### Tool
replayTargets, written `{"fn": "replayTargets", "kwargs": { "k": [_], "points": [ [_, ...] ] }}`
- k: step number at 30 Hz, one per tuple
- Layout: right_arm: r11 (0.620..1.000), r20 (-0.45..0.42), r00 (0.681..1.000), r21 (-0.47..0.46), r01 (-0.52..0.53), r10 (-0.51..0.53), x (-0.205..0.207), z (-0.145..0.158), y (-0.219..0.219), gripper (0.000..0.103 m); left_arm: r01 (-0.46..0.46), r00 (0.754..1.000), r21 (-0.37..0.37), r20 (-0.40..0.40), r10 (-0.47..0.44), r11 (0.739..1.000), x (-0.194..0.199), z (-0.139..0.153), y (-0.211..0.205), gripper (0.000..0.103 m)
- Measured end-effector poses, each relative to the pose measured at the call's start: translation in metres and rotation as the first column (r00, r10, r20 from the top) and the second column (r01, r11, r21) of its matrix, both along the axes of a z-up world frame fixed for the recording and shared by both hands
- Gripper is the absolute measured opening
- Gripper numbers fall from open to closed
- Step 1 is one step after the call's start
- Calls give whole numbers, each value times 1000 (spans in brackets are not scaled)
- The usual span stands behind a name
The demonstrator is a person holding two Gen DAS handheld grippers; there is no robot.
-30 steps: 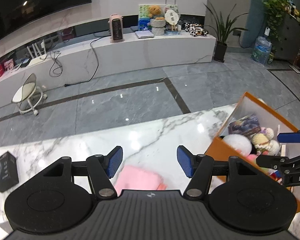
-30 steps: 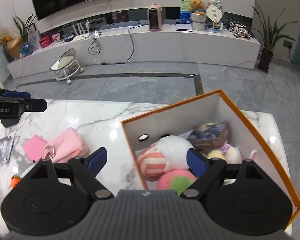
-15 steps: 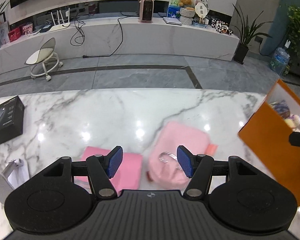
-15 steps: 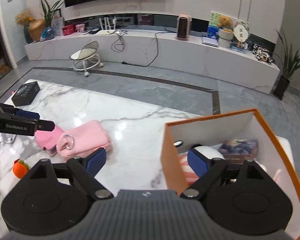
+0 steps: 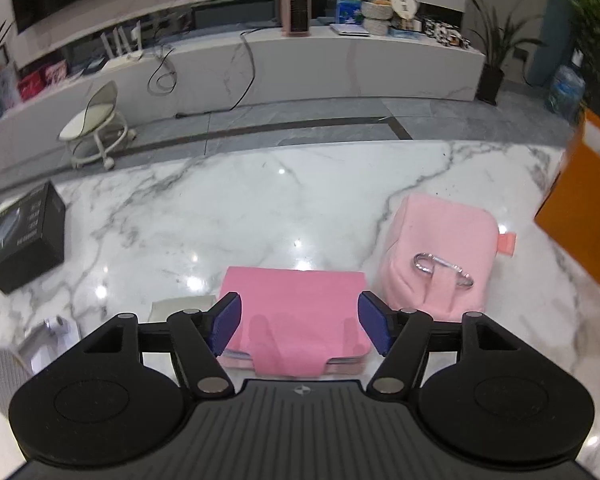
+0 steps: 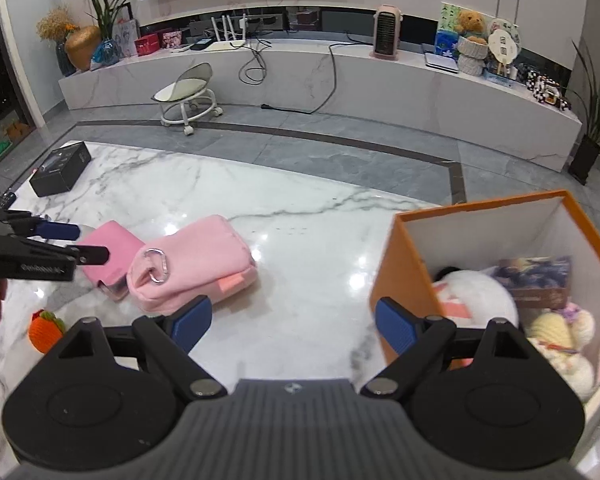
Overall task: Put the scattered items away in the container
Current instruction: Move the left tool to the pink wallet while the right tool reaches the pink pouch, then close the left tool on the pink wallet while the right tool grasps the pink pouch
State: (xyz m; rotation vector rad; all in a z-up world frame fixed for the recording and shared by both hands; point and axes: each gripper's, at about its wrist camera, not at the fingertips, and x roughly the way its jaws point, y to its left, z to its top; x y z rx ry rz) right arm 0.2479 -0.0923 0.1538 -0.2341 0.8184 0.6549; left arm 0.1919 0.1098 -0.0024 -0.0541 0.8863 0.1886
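A flat pink case (image 5: 296,304) lies on the marble table (image 5: 260,208), and my left gripper (image 5: 300,322) hangs low over it. Its jaws are opening, with the case between the blue pads, which do not press on it. To its right sits a pink pouch (image 5: 440,248) with a silver carabiner. In the right wrist view the left gripper (image 6: 92,243) reaches in from the left over the case (image 6: 108,244), beside the pouch (image 6: 196,264). My right gripper (image 6: 292,322) stands open and empty over bare table, between the pouch and the orange box (image 6: 392,264).
The orange box holds a white plush (image 6: 476,292), a dark book (image 6: 536,276) and a yellow knitted toy (image 6: 556,332). A black box (image 5: 26,236) sits at the table's far left. An orange knitted toy (image 6: 46,330) lies near the front left edge, and a white object (image 5: 48,336) beside the case.
My left gripper swung left, away from the box, and sank over the pink case, its jaws spreading wider. My right gripper shifted left, from over the box to the table beside it.
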Motion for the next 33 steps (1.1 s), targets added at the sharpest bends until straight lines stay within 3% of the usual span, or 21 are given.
{"fn": "replayTargets", "kwargs": {
  "k": [3,11,15,26,33],
  "points": [
    [1000,14,1000,23,-12,12,-3,-6,11,90,17,1000,18,2,-17,1000,1,-6,1,81],
    [991,3,1000,130,-7,6,5,-24,34,91,11,1000,-25,4,-11,1000,6,-19,19,86],
    [991,-5,1000,134,-9,10,11,-36,48,92,5,1000,-26,4,-5,1000,8,-21,24,87],
    [983,-91,996,178,35,-19,24,-57,54,92,-43,999,-128,-7,43,991,14,-28,33,93],
    [980,-152,988,196,29,1,23,-67,55,92,35,999,-158,-4,-36,987,14,-30,17,93]
  ]
}}
